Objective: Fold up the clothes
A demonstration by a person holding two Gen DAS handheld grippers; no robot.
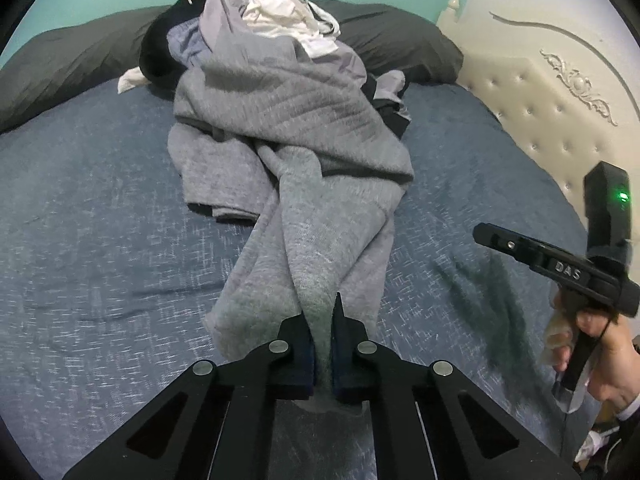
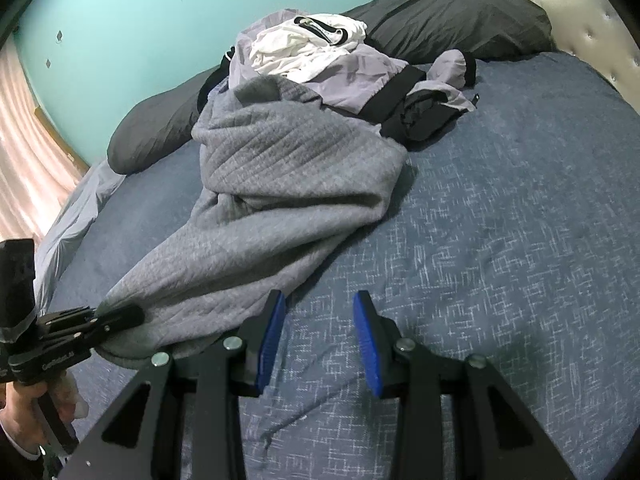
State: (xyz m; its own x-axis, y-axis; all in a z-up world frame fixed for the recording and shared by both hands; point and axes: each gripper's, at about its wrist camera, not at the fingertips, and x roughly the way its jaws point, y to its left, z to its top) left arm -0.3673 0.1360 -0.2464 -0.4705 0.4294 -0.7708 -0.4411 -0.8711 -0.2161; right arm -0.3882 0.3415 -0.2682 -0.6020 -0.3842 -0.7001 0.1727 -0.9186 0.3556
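Left wrist view: left claw [image 1: 322, 344] clenched on the near end of a grey quilted sweatshirt [image 1: 296, 128], trailing from the clothes pile [image 1: 276, 40] heaped against the dark pillows [image 1: 400, 40] on the blue bedspread [image 1: 100, 200]. Worth drawing slowly away from the pile so nothing else drags along.

Right wrist view: right claw [image 2: 320, 328] released, blue pads [image 2: 272, 336] apart, hovering over bare bedspread just beside the sweatshirt's near edge. Better to pinch a second corner of that edge, then spread flat, well apart from the pile.
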